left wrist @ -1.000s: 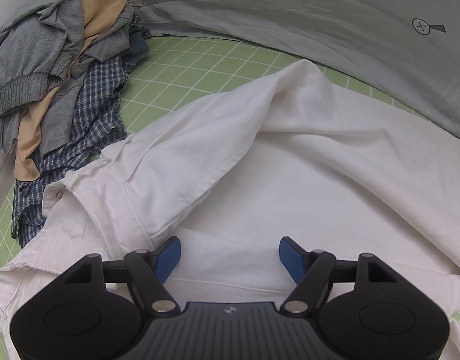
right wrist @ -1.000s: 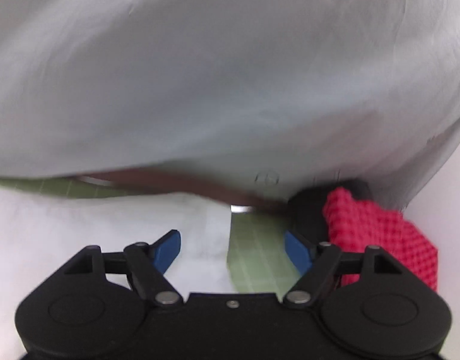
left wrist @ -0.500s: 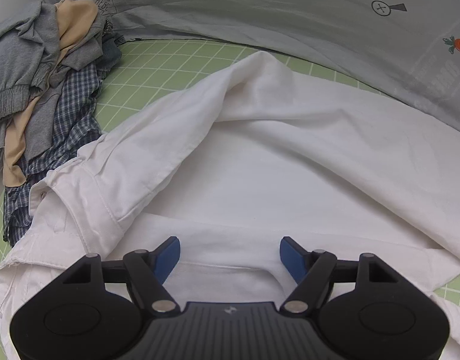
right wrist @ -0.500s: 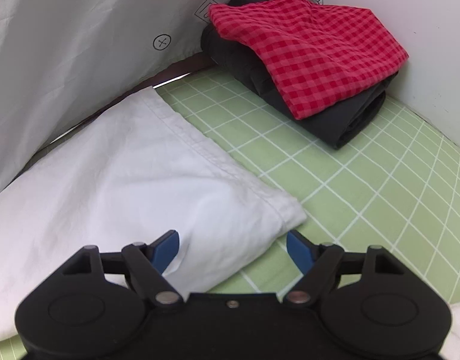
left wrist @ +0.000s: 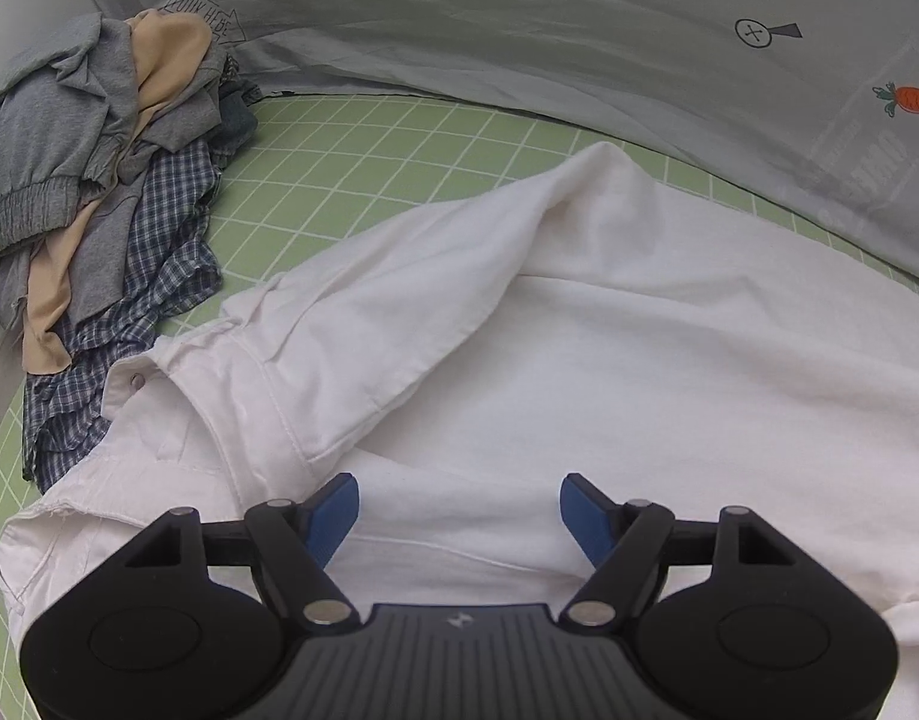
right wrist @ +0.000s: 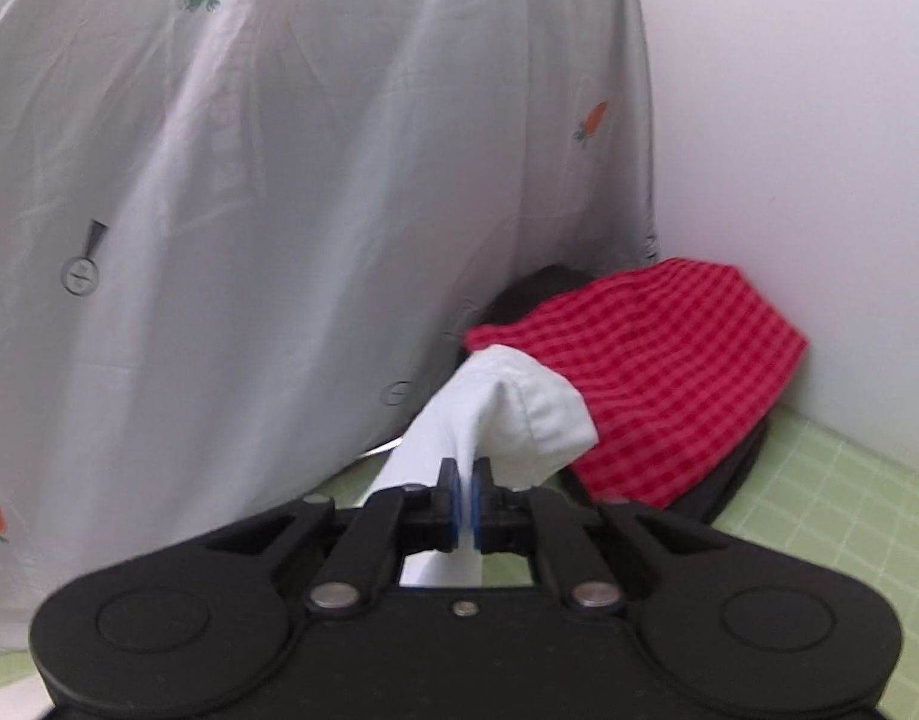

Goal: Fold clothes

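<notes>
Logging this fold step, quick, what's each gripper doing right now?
Left gripper: open, holding nothing, poised over the white shirt.
Right gripper: shut on a corner of the white shirt, lifted.

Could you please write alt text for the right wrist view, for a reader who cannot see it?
The right tongs are shut on a corner of a white garment, lifted above the green grid mat. Behind it lies a folded red checked cloth on dark clothing, beside a pale carrot-print sheet.

the grey printed sheet (left wrist: 579, 18) carries an arrow-shaped label reading "look here" (left wrist: 203, 13). its other marks are crossed-circle signs (left wrist: 753, 32) and faded lettering too blurred to read.
</notes>
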`<state>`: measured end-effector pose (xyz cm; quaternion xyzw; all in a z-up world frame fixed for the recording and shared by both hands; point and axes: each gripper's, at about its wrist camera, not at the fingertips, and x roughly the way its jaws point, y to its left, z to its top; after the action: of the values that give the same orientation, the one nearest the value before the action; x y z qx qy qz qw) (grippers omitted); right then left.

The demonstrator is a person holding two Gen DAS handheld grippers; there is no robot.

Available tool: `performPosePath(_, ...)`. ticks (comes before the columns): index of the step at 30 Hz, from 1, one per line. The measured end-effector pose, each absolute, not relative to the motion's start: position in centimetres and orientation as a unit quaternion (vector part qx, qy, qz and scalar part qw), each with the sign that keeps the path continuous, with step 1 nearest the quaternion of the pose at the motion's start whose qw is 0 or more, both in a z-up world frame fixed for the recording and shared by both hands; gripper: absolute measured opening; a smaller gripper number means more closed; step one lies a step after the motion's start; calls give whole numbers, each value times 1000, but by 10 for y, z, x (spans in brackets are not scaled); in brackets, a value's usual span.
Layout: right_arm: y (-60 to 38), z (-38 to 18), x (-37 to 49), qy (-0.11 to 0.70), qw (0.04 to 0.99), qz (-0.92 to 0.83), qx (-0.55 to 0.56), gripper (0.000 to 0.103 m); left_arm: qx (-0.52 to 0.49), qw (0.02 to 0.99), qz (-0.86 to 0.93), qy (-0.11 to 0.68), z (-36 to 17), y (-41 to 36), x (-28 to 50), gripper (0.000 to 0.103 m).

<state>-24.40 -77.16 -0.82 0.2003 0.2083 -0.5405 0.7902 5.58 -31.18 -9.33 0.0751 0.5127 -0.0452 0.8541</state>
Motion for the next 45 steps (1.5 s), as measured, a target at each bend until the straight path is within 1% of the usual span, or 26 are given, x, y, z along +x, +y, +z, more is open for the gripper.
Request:
performPosePath(2, -768, -27, -247, 249, 771, -547, 210, 35, 71, 852, -43, 517, -95, -309, 57, 75)
performPosePath(4, -765, -46, -251, 289, 751, -552, 220, 38, 74, 853, -37, 515, -95, -304, 58, 75)
performPosePath(5, -763, -55, -253, 308, 740, -554, 225, 48, 80, 855, -34, 511, -94, -302, 58, 75)
performPosePath(6, -761, -64, -254, 328, 729, -556, 229, 65, 86, 856, -34, 508, -93, -301, 58, 75)
performPosePath(7, -759, -74, -256, 347, 717, -557, 234, 71, 92, 858, -34, 504, -92, -300, 58, 75)
performPosePath(8, -757, -83, -258, 367, 705, -559, 238, 73, 106, 860, -34, 497, -91, -301, 57, 75)
performPosePath(13, -726, -105, -241, 418, 712, -519, 221, 73, 180, 868, -41, 462, -88, -306, 53, 75)
performPosePath(17, -706, -114, -219, 442, 728, -476, 217, 73, 223, 861, -36, 456, -100, -301, 65, 75)
performPosePath(22, -691, -107, -195, 452, 745, -454, 185, 73, 177, 881, 6, 439, -95, -265, 110, 75)
performPosePath(25, -686, -101, -186, 458, 747, -454, 161, 73, 169, 900, 63, 397, -85, -245, 151, 76)
performPosePath(27, -682, -98, -183, 459, 749, -454, 150, 74, 154, 901, 104, 392, -77, -234, 177, 77)
performPosePath(29, -679, -94, -182, 458, 750, -454, 144, 75, 112, 907, 115, 390, -66, -223, 188, 78)
performPosePath(31, -673, -89, -185, 452, 755, -454, 143, 78, 61, 911, 96, 396, -56, -219, 182, 79)
performPosePath(35, -658, -79, -196, 432, 772, -441, 151, 87, 36, 908, 41, 416, -53, -232, 133, 81)
performPosePath(38, -638, -69, -211, 411, 794, -419, 156, 103, 27, 897, 0, 441, -53, -244, 75, 82)
performPosePath(41, -615, -61, -234, 388, 816, -397, 160, 103, 27, 887, -35, 459, -52, -256, 13, 82)
performPosePath(45, -591, -64, -263, 387, 824, -381, 159, 103, 38, 878, -72, 472, -51, -270, -63, 83)
